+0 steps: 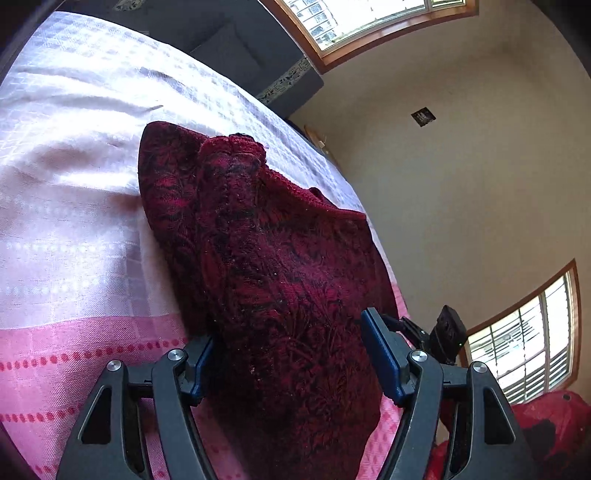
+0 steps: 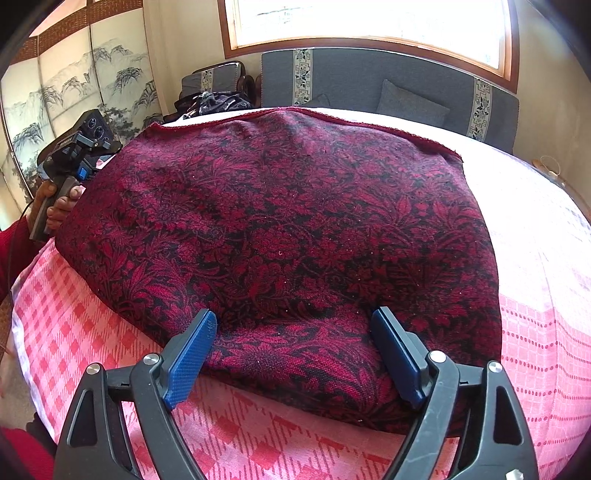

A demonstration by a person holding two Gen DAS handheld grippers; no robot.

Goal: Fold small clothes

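Observation:
A dark red garment with a black floral pattern (image 2: pixel 288 229) lies folded on the pink and white bedcover (image 2: pixel 96 332). In the left wrist view it (image 1: pixel 266 280) runs away from me, with a bunched hem at its far end. My left gripper (image 1: pixel 288 343) is open, its blue pads on either side of the garment's near edge. My right gripper (image 2: pixel 295 328) is open too, its pads straddling the near folded edge. The left gripper also shows in the right wrist view (image 2: pixel 70 162), held in a hand at the garment's left side.
A grey sofa with patterned bands (image 2: pixel 369 81) stands behind the bed under a window (image 2: pixel 369 22). A painted folding screen (image 2: pixel 74 85) is at the left. A red bag (image 1: pixel 546 424) lies on the floor at the right. The bedcover's white part (image 1: pixel 74 147) stretches left.

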